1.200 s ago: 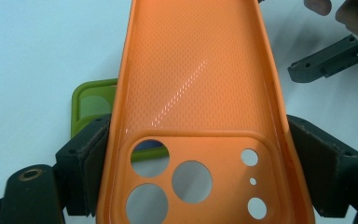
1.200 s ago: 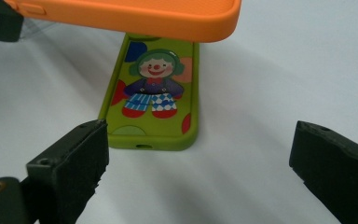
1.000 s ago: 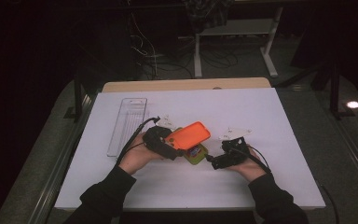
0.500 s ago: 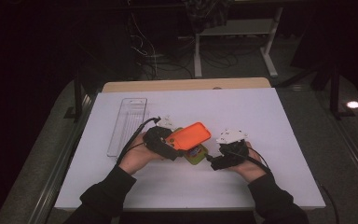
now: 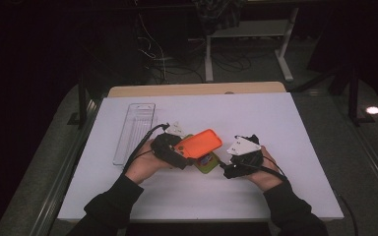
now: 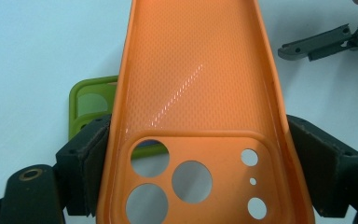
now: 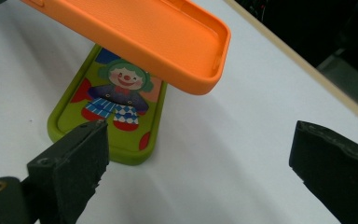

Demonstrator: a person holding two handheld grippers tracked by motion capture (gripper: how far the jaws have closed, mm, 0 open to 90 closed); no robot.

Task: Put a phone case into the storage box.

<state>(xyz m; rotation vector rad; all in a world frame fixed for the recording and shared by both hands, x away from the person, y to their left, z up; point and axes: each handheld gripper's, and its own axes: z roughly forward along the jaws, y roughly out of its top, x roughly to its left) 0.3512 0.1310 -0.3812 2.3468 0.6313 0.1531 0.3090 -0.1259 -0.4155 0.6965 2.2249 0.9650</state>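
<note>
White table [image 5: 285, 128] under dark room. Your left gripper [image 6: 200, 154] clamps the orange phone case [image 5: 198, 143] by its sides, raised over the green clown-print case [image 7: 109, 105], which lies flat, ready for stacking. Your right gripper [image 7: 200, 163] gapes empty beside it.

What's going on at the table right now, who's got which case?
The left gripper is clamped across the camera-hole end of the orange phone case, holding it tilted above the white table. Under it lies a green case with a clown picture, flat on the table. The right gripper is open beside the green case, with nothing between its jaws. A clear tray sits apart on the left.
</note>
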